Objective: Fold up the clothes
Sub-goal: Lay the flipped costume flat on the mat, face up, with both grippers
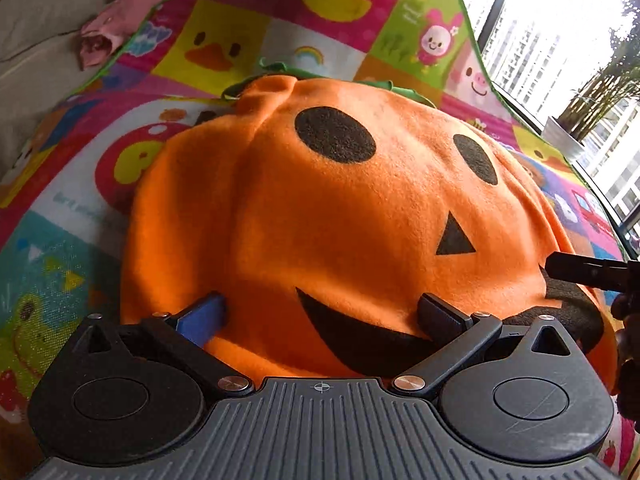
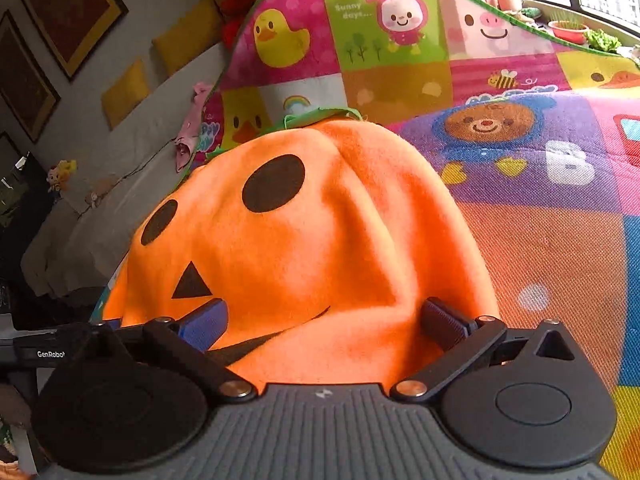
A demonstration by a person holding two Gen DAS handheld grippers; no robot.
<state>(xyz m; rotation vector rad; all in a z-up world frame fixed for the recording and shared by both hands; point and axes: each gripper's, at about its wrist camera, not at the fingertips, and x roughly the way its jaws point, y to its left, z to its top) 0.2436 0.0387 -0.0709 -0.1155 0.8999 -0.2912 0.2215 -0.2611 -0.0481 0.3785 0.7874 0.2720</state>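
An orange fleece pumpkin costume (image 1: 340, 208) with black eyes, nose and grin and a green collar lies face up on a bright cartoon play mat (image 1: 60, 260). My left gripper (image 1: 324, 314) stands open at its lower hem, by the mouth, with a hump of fabric between the wide-spread blue-padded fingers. In the right wrist view the same costume (image 2: 320, 248) rises in a fold, and my right gripper (image 2: 324, 318) is open around its hem. The right gripper's black tip (image 1: 580, 272) shows at the costume's right edge; the left gripper's body (image 2: 48, 352) shows at the far left.
A small pink cloth (image 1: 108, 32) lies at the mat's far left edge, by a beige sofa (image 1: 36, 40). The mat (image 2: 540, 240) stretches right toward large windows (image 1: 560, 40) with potted plants (image 1: 560, 136). Framed pictures (image 2: 68, 8) and yellow cushions (image 2: 184, 36) line the back wall.
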